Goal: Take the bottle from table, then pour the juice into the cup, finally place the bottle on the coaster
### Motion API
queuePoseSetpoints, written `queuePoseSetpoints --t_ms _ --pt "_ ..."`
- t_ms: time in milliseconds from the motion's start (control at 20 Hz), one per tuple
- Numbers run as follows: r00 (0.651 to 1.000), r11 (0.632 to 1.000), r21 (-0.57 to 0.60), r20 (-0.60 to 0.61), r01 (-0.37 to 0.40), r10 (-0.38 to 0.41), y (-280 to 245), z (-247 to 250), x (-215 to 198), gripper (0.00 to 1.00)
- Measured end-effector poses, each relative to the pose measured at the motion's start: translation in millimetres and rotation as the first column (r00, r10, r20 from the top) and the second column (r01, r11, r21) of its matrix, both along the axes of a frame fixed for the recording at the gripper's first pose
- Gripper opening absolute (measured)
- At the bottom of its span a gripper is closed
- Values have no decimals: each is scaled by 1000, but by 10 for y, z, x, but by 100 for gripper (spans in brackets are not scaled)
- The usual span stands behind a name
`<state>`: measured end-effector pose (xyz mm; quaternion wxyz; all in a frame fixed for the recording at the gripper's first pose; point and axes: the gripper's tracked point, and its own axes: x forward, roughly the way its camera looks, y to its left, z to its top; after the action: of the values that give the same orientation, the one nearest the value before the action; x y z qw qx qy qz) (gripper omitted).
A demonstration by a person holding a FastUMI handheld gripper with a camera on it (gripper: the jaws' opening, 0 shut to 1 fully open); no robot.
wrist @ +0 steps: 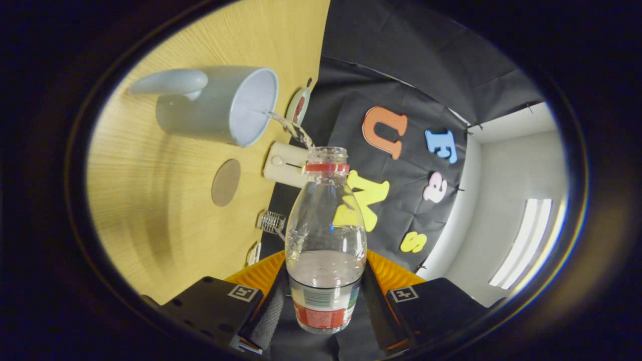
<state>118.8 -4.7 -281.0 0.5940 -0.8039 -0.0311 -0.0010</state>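
Note:
My gripper [325, 288] is shut on a clear plastic bottle [326, 220] with a red neck ring and a labelled base, held between the fingers and tipped over on its side. Clear liquid fills part of the bottle. A thin stream [291, 128] runs from the open mouth into the grey cup [220, 105], which stands on the wooden table [150, 210] just beyond the bottle's mouth, with a long handle on its far side. A round brown coaster [225, 182] lies flat on the table beside the cup.
A cream box [286, 164] stands at the table's back edge by the bottle's neck. A small round dish [299, 106] and a little wire rack [271, 221] sit along that same edge. Black cloth hangs behind the table.

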Motion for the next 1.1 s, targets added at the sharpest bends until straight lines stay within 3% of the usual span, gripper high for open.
queuePoseSetpoints --t_ms 550,1100 --pt "1000 994 -111 2 20 -20 -23 164 0 80" --pt "999 970 -242 31 -10 18 89 459 37 80"
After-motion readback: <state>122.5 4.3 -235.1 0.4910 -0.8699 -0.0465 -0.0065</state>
